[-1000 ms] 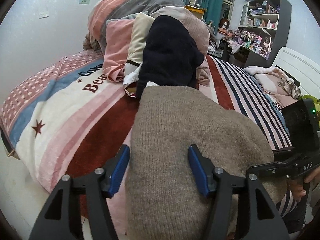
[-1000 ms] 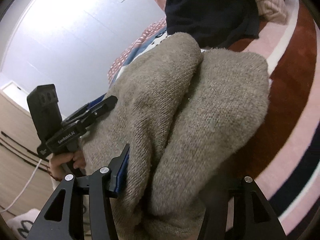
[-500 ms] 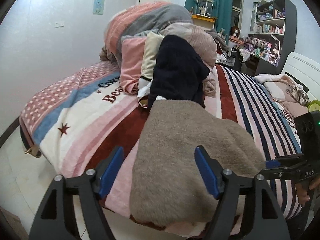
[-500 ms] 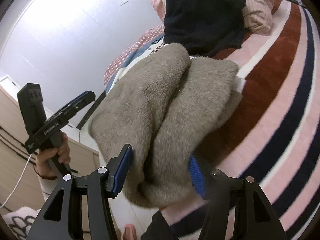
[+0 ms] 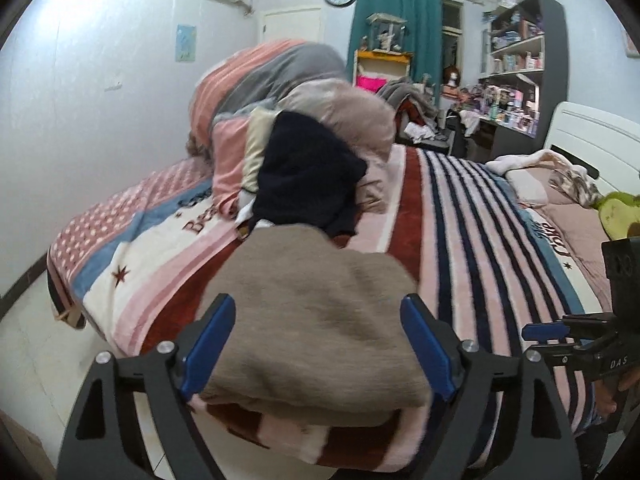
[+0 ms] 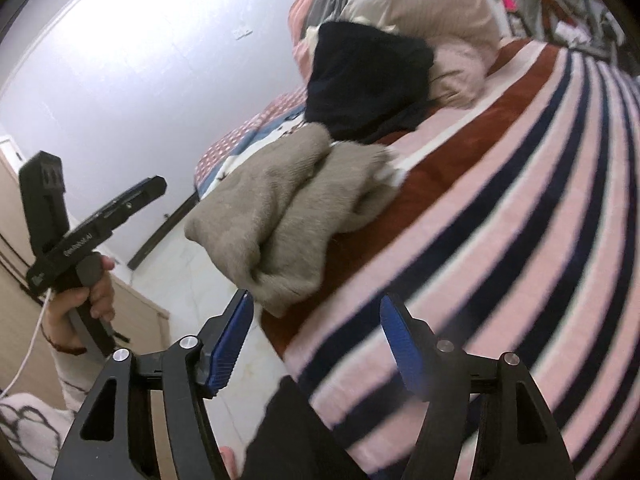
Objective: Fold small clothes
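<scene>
Jaws of left gripper (image 5: 318,350) and right gripper (image 6: 316,344) wide, empty; "DAS" on right's body.

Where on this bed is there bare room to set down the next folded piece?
Bare striped blanket lies right of the folded tan sweater, up to the pale bedding by the headboard. Behind the sweater it is crowded: the dark garment and piled bedding.

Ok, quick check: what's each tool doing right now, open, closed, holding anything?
Left tool: open, holding nothing; the folded beige sweater lies on the bed beyond it.
Right tool: open, holding nothing, clear of the sweater.
</scene>
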